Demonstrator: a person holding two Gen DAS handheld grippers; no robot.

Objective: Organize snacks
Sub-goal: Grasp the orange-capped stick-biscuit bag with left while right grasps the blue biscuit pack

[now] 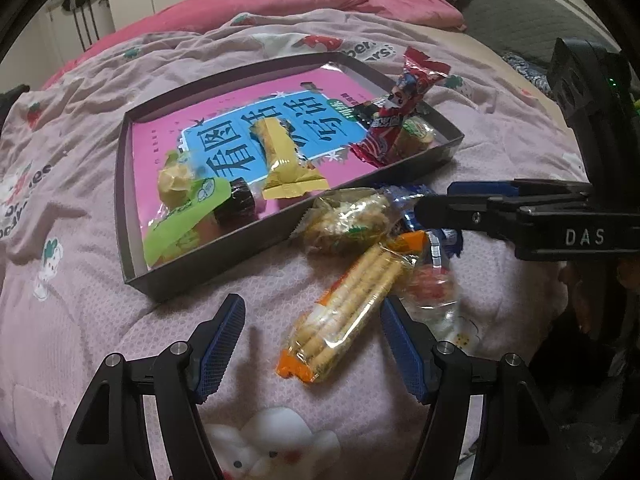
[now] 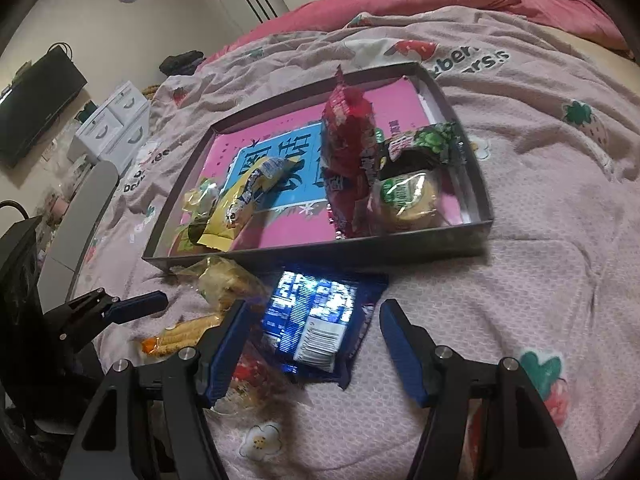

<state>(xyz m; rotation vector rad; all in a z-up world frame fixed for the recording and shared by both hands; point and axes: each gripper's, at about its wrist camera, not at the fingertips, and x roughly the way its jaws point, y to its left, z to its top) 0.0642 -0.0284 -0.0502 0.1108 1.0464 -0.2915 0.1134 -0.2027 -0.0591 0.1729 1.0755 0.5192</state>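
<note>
A shallow dark tray [image 1: 132,276] lay on a pale pink quilt [image 1: 80,300] printed with strawberries, and everything else sat in relation to it. Inside the tray, over a pink and blue printed sheet, were a yellow packet [image 1: 284,160] near the middle, a green packet [image 1: 184,220] at one end with a small dark wrapped piece [image 1: 240,202] touching it, and at the other end a tall red packet [image 2: 348,152] leaning upright, a round biscuit in clear wrap [image 2: 408,200] beside it and a dark packet with a green print [image 2: 420,148] behind that. Just outside the tray's near wall lay a loose group of 4 snacks: a clear bag of crumbly biscuits [image 1: 348,220] touching the wall, a pack of wafer sticks with orange ends [image 1: 348,312] below it, a clear wrapper with a red piece inside [image 1: 432,288] next to the sticks, and a blue packet [image 2: 316,320]. The left gripper [image 1: 312,344] hung over the quilt on the near side of the tray, jaws wide apart with the wafer sticks lying between them, neither pad pressing on the pack. The right gripper [image 2: 312,344] also stood with jaws spread, straddling the blue packet without squeezing it. A deeper pink blanket [image 1: 280,4] was bunched on the far side of the tray.
</note>
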